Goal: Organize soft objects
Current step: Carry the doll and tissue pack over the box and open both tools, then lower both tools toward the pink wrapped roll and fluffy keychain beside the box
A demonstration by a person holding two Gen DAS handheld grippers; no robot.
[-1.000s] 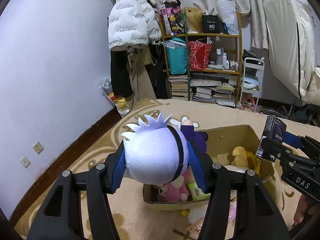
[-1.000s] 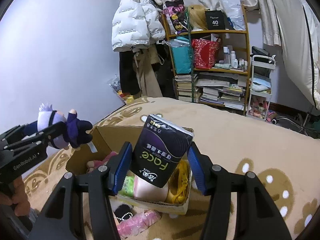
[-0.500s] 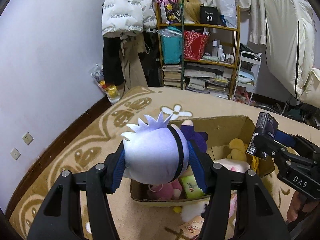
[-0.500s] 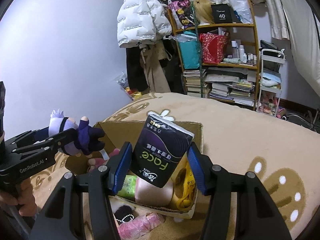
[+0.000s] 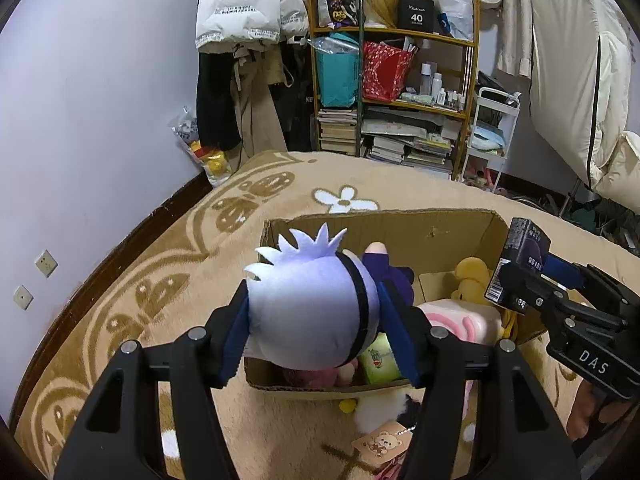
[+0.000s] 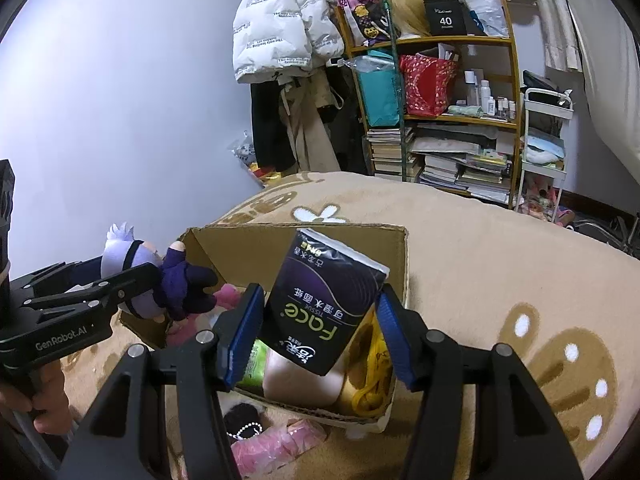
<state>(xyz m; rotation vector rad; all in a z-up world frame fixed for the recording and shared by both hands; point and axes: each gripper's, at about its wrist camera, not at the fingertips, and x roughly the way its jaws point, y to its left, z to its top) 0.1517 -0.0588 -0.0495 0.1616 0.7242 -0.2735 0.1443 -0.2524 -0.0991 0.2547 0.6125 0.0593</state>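
Note:
My left gripper (image 5: 320,332) is shut on a plush doll (image 5: 312,308) with a pale lilac head and dark purple body; it hangs over the left part of an open cardboard box (image 5: 400,224) on the bed. The doll also shows in the right wrist view (image 6: 172,284). My right gripper (image 6: 320,340) is shut on a black tissue pack (image 6: 324,300), held above the box (image 6: 320,236) near its right side; the pack shows in the left wrist view (image 5: 520,264). The box holds a pink plush (image 5: 460,320), a yellow plush (image 5: 472,276) and a green pack (image 5: 380,360).
Loose soft items lie on the beige patterned blanket (image 5: 160,280) in front of the box: a pink bundle (image 6: 276,440), a white-and-black plush (image 5: 384,408). A cluttered shelf (image 5: 400,100), hanging coats (image 5: 248,60) and a white cart (image 5: 492,132) stand behind the bed.
Both grippers have moved forward and down toward the box, keeping their loads. The doll now hangs over the box's left part, the tissue pack over its right.

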